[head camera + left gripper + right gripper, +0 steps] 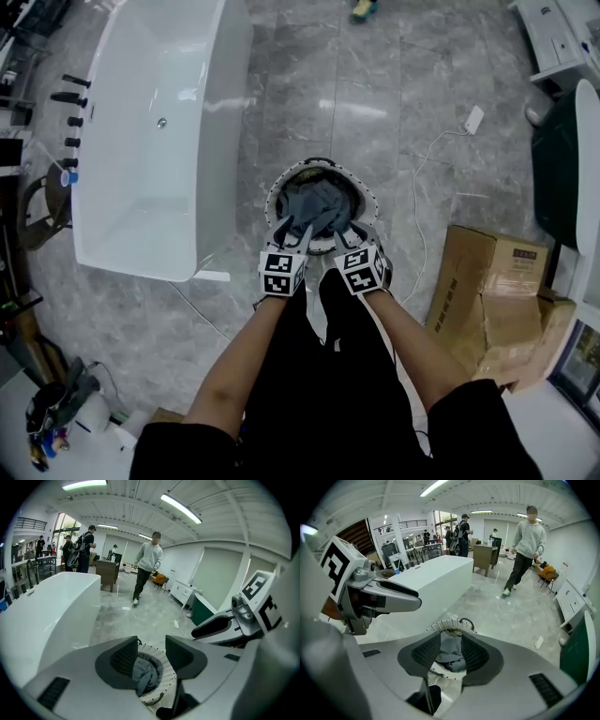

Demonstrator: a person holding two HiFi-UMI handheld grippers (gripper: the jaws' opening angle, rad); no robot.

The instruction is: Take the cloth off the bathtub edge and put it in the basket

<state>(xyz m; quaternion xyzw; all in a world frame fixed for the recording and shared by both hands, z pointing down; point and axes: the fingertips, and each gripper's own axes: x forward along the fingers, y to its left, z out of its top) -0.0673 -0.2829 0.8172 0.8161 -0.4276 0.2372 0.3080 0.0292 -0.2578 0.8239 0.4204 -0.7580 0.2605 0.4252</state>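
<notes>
A grey cloth [314, 204] lies crumpled inside the round white basket [274, 192] on the floor, just beyond my feet. Both grippers hover over the basket's near rim. My left gripper [289, 232] is open, and in the left gripper view the cloth [146, 674] sits below its spread jaws [151, 641], apart from the pads. My right gripper [352, 234] is open too; the right gripper view shows the cloth [451, 653] down in the basket [445, 624] between and beneath its jaws. The white bathtub [150, 131] stands to the left with a bare edge.
Cardboard boxes [492, 300] sit at the right, near a dark green tub [562, 169]. A white power strip [473, 119] with its cable lies on the grey tile floor. Black taps [70, 103] line the bathtub's far side. A person [524, 541] walks in the background.
</notes>
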